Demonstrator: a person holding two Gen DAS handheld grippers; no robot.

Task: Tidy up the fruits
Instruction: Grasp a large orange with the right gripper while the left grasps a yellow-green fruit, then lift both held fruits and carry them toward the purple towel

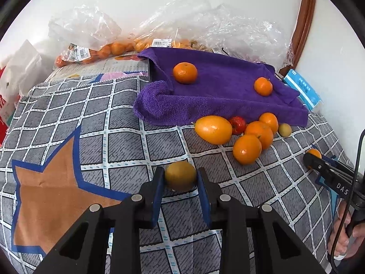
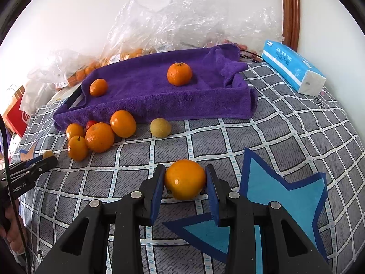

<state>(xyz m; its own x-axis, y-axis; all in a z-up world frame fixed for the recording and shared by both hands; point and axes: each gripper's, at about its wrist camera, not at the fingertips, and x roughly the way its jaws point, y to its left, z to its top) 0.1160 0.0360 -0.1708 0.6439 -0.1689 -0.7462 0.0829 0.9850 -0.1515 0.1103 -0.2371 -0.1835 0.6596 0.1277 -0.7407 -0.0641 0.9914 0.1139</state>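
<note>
My left gripper (image 1: 180,173) is shut on a small olive-yellow fruit (image 1: 180,179) resting on the checked cloth. In the right wrist view my right gripper (image 2: 185,175) is shut on an orange (image 2: 184,181) that also touches the cloth. A purple towel (image 1: 216,96) lies behind with two mandarins (image 1: 185,73) (image 1: 263,86) on it. In front of the towel sits a cluster: a large yellow-orange oval fruit (image 1: 213,129), a red fruit (image 1: 237,125), three oranges (image 1: 247,148) and a small yellowish fruit (image 1: 285,130).
Clear plastic bags (image 1: 91,29) holding more oranges are piled against the back wall. A blue tissue pack (image 2: 294,68) lies at the right. A red box (image 2: 17,114) stands at the left. An orange star patch (image 1: 50,182) and a blue star patch (image 2: 285,194) mark the cloth.
</note>
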